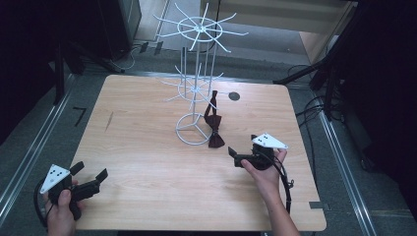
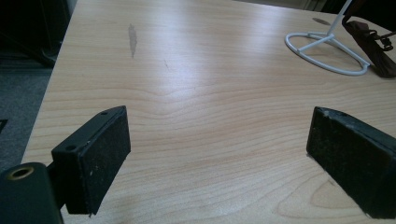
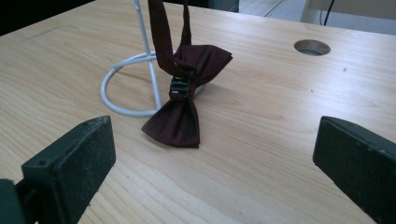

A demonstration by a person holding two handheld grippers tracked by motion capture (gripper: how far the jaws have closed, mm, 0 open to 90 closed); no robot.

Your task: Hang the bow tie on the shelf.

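A dark maroon bow tie (image 1: 214, 129) hangs by its strap from a low arm of the white wire stand (image 1: 196, 88), and its lower wing rests on the wooden table (image 1: 147, 162). My right gripper (image 1: 242, 145) sits just right of the tie and points at it, open and holding nothing. In the right gripper view the bow tie (image 3: 182, 112) lies a short way ahead of the wide-apart jaws (image 3: 215, 135), beside the stand's ring base (image 3: 116, 93). My left gripper (image 1: 90, 171) rests at the front left corner, open and empty (image 2: 219, 116).
A round cable hole (image 1: 234, 96) lies behind the tie near the table's far edge. The stand's ring base (image 2: 327, 51) and the tie (image 2: 373, 46) appear far off in the left gripper view. Dark stands and cables surround the table on the floor.
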